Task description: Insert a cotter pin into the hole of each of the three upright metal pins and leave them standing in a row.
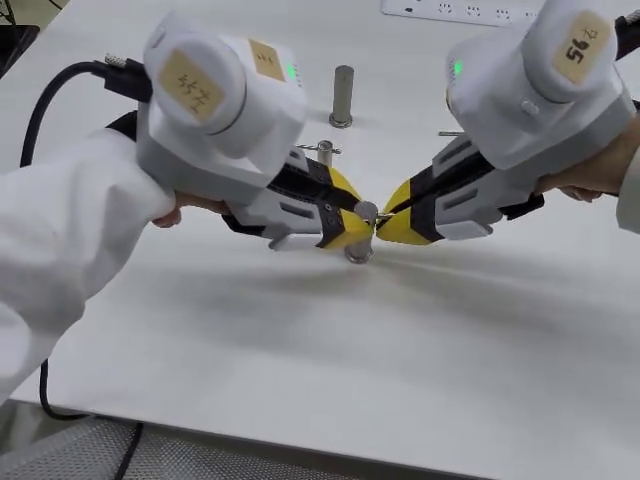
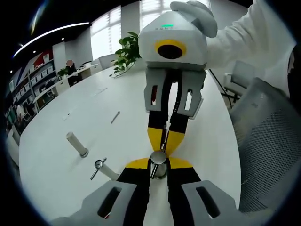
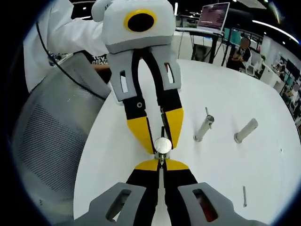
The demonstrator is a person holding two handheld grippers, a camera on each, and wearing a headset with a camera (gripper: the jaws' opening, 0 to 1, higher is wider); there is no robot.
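Three metal pins stand on the white surface point(image 1: 300, 340), and the step in hand concerns the nearest of them. Coming in from the left, the left gripper point(image 1: 352, 216) has its yellow jaws closed around the near pin point(image 1: 366, 211) and holds it upright on the surface. Just behind stand the fitted pin point(image 1: 325, 152), with a cotter pin through it, and farther back the bare pin point(image 1: 343, 95). From the right, the right gripper point(image 1: 388, 222) is pinched narrow on a cotter pin point(image 2: 163, 140) whose tip is right at the near pin's head. I cannot tell whether it has entered the hole. A spare cotter pin point(image 1: 450, 133) lies beyond, to the right. To my eye, the left grip should be firm with the hole facing the wire. The push should run level and straight, never levering the pin over.
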